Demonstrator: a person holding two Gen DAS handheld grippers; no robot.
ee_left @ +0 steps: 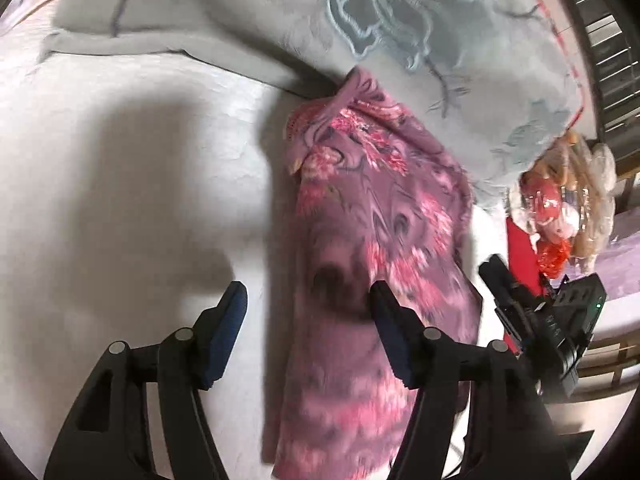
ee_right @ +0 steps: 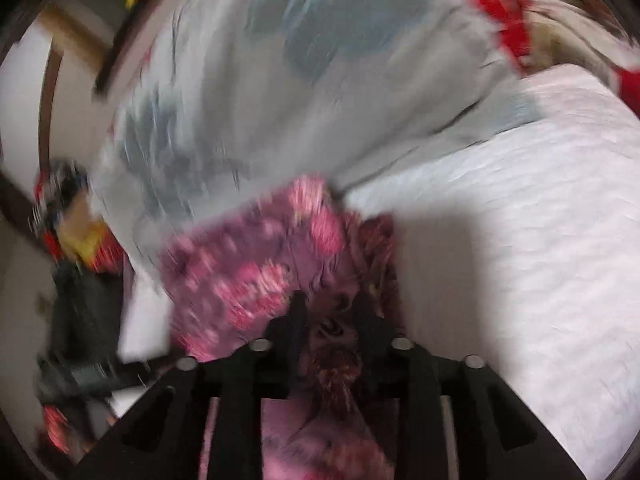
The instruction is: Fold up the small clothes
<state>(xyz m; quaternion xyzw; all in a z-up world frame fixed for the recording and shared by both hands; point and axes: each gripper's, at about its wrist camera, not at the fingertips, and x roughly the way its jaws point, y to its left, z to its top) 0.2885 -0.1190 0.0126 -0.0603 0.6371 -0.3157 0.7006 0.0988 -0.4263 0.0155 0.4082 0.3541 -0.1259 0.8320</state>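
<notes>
A small purple garment with pink floral print (ee_left: 372, 240) lies as a long strip on a white bed sheet (ee_left: 120, 184). My left gripper (ee_left: 308, 304) is open and empty above the garment's near part, its right finger over the cloth. The other gripper's black body (ee_left: 536, 320) shows at the right edge of the garment. In the blurred right wrist view, my right gripper (ee_right: 330, 304) is closed narrowly on a bunched fold of the same garment (ee_right: 248, 264).
A pale grey-blue quilt with embroidered flowers (ee_left: 360, 20) lies behind the garment and touches its far end. A doll in clear plastic wrap (ee_left: 560, 200) and red cloth (ee_left: 520, 252) sit at the right. The bed's wooden edge (ee_left: 608, 364) is at the far right.
</notes>
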